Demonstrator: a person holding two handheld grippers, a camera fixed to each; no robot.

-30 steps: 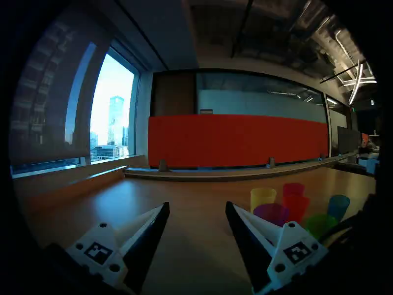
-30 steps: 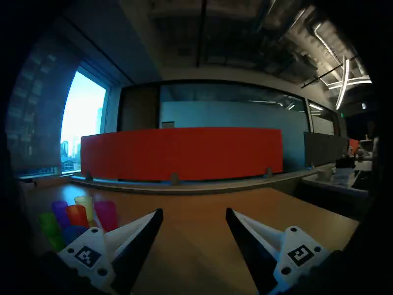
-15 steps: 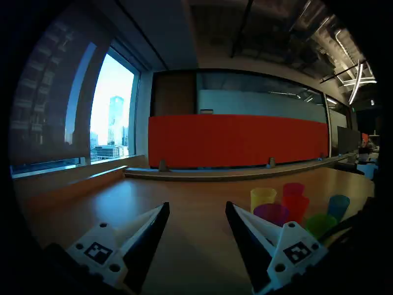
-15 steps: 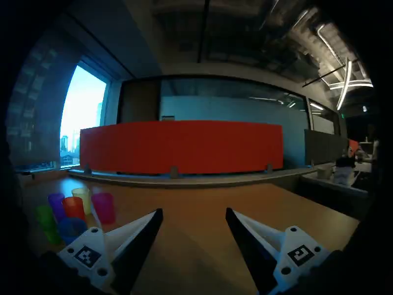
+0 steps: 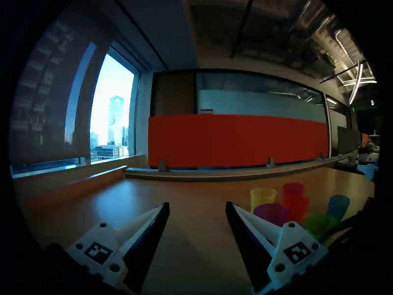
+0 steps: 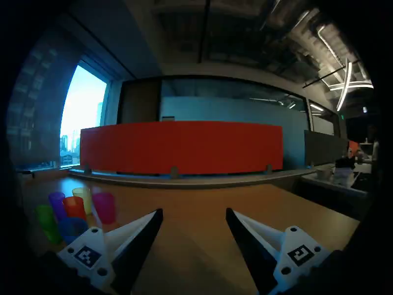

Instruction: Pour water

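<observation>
My left hand-held gripper (image 5: 196,205) hangs over the wooden surface (image 5: 196,189) with its fingers apart and empty. The coloured cups (image 5: 294,206) stand upright, mouths up, just ahead to its right. My right hand-held gripper (image 6: 193,212), also spread, has them ahead-left.

surface (image 5: 196,196): wood-look top, smooth, semi-gloss; shows soft glare.
cups (image 5: 280,209): coloured plastic, translucent, smooth.
left hand-held gripper (image 5: 196,231): white plastic, matt; inner faces black, matt.
right hand-held gripper (image 6: 194,233): same white matt plastic, black inner faces.
divider panel (image 5: 236,140): red, matt, even finish; material can't tell.
back wall (image 5: 255,101): glass, glossy w/ reflections.
</observation>
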